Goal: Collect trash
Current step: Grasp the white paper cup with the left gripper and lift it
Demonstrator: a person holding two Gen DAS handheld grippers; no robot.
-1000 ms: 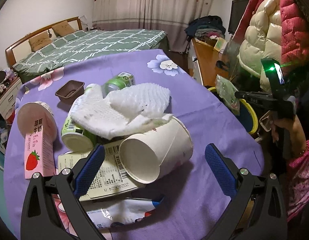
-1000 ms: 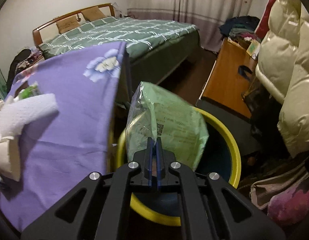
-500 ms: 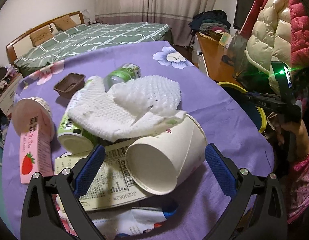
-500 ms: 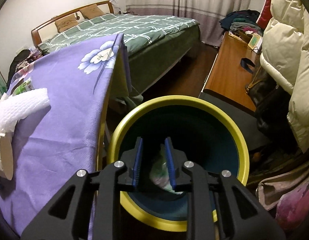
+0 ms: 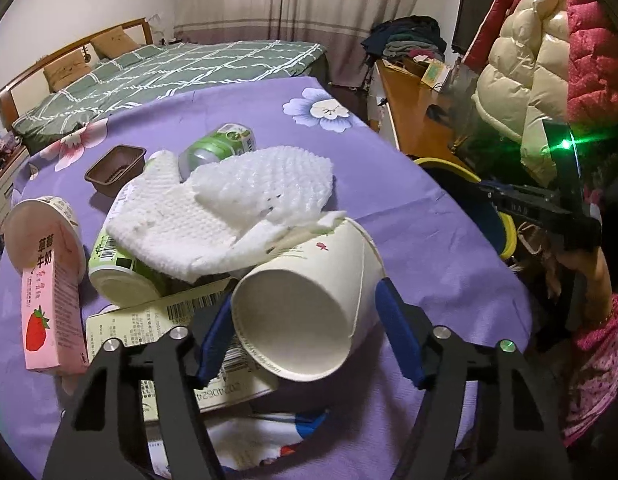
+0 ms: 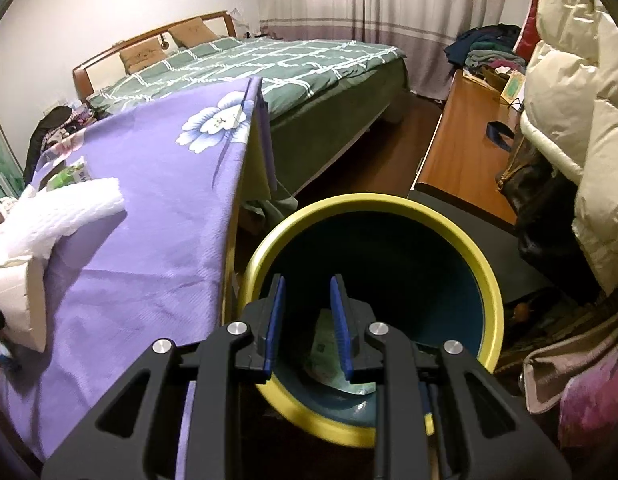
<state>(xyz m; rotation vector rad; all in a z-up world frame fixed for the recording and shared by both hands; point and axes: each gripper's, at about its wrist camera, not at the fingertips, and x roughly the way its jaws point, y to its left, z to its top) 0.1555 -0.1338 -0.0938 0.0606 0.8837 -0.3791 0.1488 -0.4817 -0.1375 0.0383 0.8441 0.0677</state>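
My left gripper (image 5: 305, 330) is open, its blue fingers on either side of a white paper cup (image 5: 309, 300) that lies on its side on the purple cloth; contact is unclear. White foam wrap (image 5: 225, 208), a green can (image 5: 221, 146), a green-white tub (image 5: 121, 272), a pink strawberry milk carton (image 5: 49, 312) and a printed flat package (image 5: 165, 332) lie around it. My right gripper (image 6: 307, 320) is open above the yellow-rimmed bin (image 6: 489, 280). A green plastic bag (image 6: 329, 356) lies inside the bin.
A brown tray (image 5: 115, 166) and a pink-lidded cup (image 5: 41, 232) sit at the table's left. The bin stands on the floor by the table's right edge (image 6: 233, 220). A wooden desk (image 6: 465, 152), coats and a bed lie beyond.
My right gripper opened and the green bag dropped into the bin. My left gripper moved forward and narrowed around the paper cup.
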